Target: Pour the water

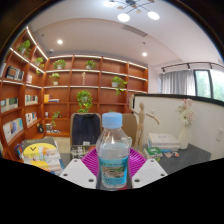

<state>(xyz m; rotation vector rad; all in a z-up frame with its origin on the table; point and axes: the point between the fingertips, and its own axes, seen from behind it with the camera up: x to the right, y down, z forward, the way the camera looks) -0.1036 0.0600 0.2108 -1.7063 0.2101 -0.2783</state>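
between the two fingers of the gripper stands a clear plastic water bottle, upright, with a pale blue cap and a blue-and-white label round its middle. gripper state: clenched on the bottle; the magenta pads show at either side of the bottle's lower body and press against it. white finger ends flank the bottle's base. water level inside the bottle: cannot tell.

behind the bottle, a dark desk runs across the view. to the left of the bottle, near it, a yellow object with white contents sits on the desk; exact kind unclear. directly behind the bottle, a dark chair back. to the right of the bottle, on the desk, a white boxy item, and just in front of it a few small green and pink things, too small to name.

further behind the bottle, wooden shelves cover the back and left walls, holding green plants and books. well right of the bottle, a window with a grey curtain. above the bottle, round ceiling lights are lit.
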